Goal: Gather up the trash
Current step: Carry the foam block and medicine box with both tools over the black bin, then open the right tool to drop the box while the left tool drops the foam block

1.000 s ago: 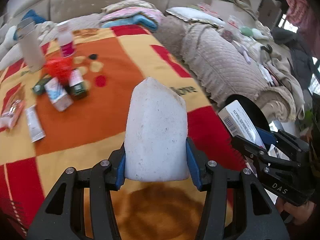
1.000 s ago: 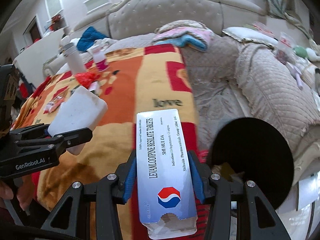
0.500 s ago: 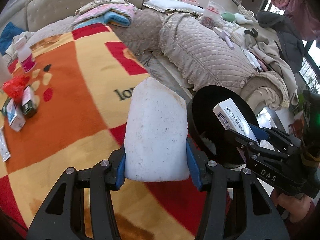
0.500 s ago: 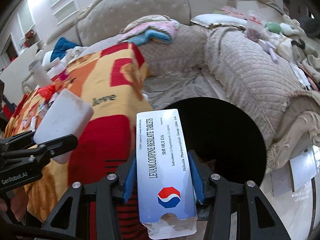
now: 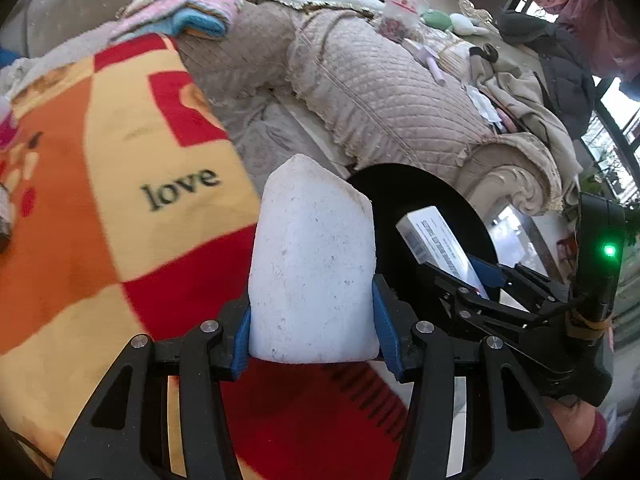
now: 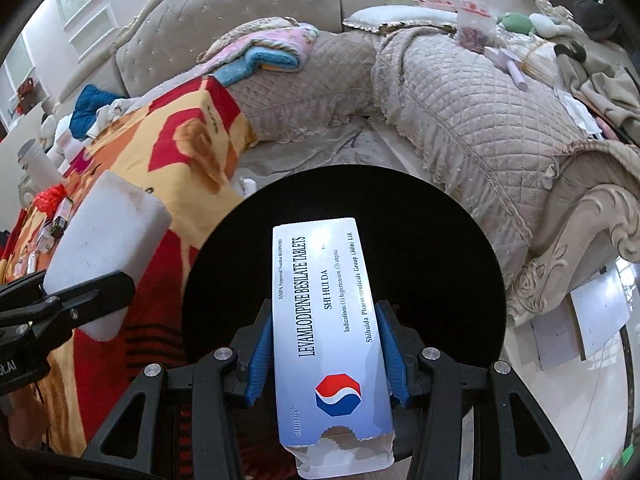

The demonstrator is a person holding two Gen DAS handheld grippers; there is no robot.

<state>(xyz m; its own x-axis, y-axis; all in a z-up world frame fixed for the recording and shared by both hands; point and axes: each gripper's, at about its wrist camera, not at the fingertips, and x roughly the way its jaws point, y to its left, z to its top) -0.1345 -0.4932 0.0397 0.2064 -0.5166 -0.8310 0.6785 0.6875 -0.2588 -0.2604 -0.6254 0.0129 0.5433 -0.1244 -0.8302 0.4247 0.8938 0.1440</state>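
Beside the blanket (image 6: pixel 192 148): black bin (image 6: pixel 440 240), mouth open.
Left tool (image 5: pixel 312 316): clenched on the white foam block (image 5: pixel 314 272), over the blanket's edge.
Right tool (image 6: pixel 324 356): gripping the tablet box (image 6: pixel 328 320) above the bin.

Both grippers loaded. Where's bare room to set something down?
Free: the blanket around the "love" print, between the quilted sofa cushion and the foam block. The black bin mouth is open beyond the tablet box. Crowded: bottles and packets at the blanket's far left.

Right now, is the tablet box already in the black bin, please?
Not yet: the tablet box is clamped in the right tongs, over the black bin.
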